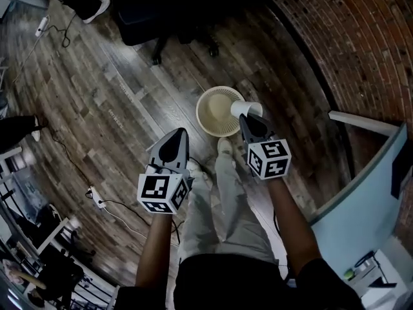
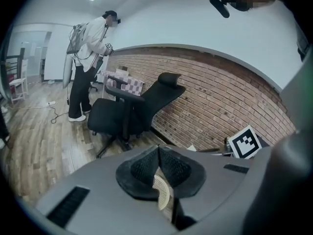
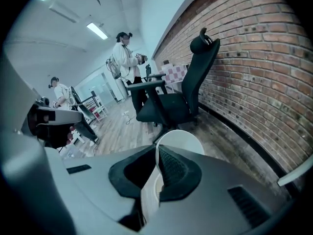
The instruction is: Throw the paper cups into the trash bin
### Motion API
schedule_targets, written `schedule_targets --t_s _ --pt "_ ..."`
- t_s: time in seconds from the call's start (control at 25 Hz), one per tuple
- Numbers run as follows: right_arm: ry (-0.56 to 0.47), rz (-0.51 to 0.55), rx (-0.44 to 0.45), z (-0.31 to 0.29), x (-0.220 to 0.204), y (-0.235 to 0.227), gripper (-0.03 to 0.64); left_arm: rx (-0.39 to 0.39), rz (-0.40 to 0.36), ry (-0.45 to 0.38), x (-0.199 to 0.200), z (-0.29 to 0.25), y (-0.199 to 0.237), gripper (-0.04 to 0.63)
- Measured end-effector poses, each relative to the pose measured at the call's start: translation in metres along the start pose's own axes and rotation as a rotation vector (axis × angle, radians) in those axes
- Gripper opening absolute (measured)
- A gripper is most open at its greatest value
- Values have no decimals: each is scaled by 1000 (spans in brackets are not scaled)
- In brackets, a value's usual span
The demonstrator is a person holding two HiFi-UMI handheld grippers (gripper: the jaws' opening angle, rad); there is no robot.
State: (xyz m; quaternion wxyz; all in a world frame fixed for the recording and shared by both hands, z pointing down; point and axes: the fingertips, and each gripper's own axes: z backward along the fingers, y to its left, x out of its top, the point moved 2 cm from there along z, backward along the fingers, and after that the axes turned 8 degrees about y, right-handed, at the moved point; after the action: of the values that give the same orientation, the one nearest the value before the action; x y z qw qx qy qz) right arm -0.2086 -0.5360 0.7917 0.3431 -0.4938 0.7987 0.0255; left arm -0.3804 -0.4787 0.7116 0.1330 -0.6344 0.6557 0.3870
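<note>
A round cream mesh trash bin [image 1: 218, 113] stands on the wood floor just ahead of the person's feet. My right gripper [image 1: 249, 119] is shut on the wall of a white paper cup [image 1: 246, 109], which hangs over the bin's right rim. In the right gripper view the cup [image 3: 185, 140] has one pad inside its mouth and one outside, right gripper [image 3: 157, 166]. My left gripper [image 1: 175, 142] hovers to the left of the bin, shut and empty. In the left gripper view its pads meet, left gripper [image 2: 159, 161], and a bit of the bin's mesh [image 2: 163, 193] shows below them.
A black office chair [image 1: 158, 15] stands beyond the bin, near the curved brick wall [image 1: 352, 41]. A pale blue panel [image 1: 364, 189] is at the right. A cable and power strip [image 1: 97, 197] lie on the floor at the left. A person [image 2: 88, 65] stands farther off.
</note>
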Motion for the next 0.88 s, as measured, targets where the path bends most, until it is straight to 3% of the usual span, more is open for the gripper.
schedule_targets --t_s 0.44,0.64,0.88 --pt "99 -15 35 -84 -70 -28 20 24 33 68 -68 -72 15 9" --pt "159 -26 35 -120 -110 -40 20 50 -7 116 -103 -108 21 9" --pt "232 -33 52 -174 -160 -58 21 63 34 157 -142 -138 39 9"
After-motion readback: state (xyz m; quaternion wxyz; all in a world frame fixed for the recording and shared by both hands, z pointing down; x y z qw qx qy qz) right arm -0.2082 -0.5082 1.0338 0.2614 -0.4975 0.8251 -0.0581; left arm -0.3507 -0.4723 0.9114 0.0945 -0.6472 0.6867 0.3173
